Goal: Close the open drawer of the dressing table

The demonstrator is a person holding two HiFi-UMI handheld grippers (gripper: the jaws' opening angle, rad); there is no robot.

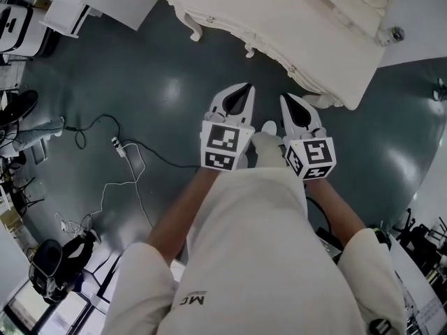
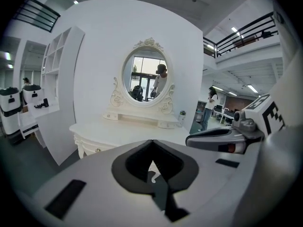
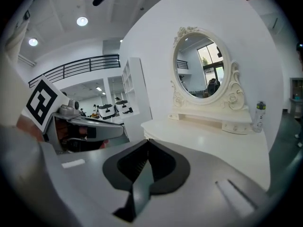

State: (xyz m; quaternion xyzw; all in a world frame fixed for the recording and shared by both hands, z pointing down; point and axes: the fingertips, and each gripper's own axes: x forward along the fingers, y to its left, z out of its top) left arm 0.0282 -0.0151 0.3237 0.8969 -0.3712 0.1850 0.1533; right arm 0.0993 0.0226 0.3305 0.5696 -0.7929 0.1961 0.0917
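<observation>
Left gripper (image 2: 152,141) first: jaws were drawn together, tips meeting, nothing caught between them. Same story on the right gripper (image 3: 147,140), whose jaws were pressed tip to tip and empty. From the head view the pair were held side by side at waist height, the left gripper (image 1: 244,89) and right gripper (image 1: 287,99) both aimed forward, marker cubes facing up, bare forearms running back into white sleeves (image 1: 147,278). Each tool showed in the other's camera, level and close alongside.

Below them lay a dark, glossy floor (image 1: 167,89), with white and black cables (image 1: 122,152) trailing across it off to the left and some dark gear bunched in the lower-left corner.

Just ahead of the jaw tips stood the white dressing table (image 1: 279,19), carved legs on the floor and a small knob (image 1: 292,69) on its curved front edge. The grippers were near it, not touching. Whether the drawer stood out or sat flush, I could not tell from these angles. On top rose an oval mirror (image 2: 144,77) in a scrolled frame, with a bottle (image 3: 259,117) at the right end of the table top. A curved white wall backed it, white shelving (image 2: 57,65) stood to the left, and beyond, a railed balcony (image 2: 246,32) and a person (image 2: 208,108) standing far off.
</observation>
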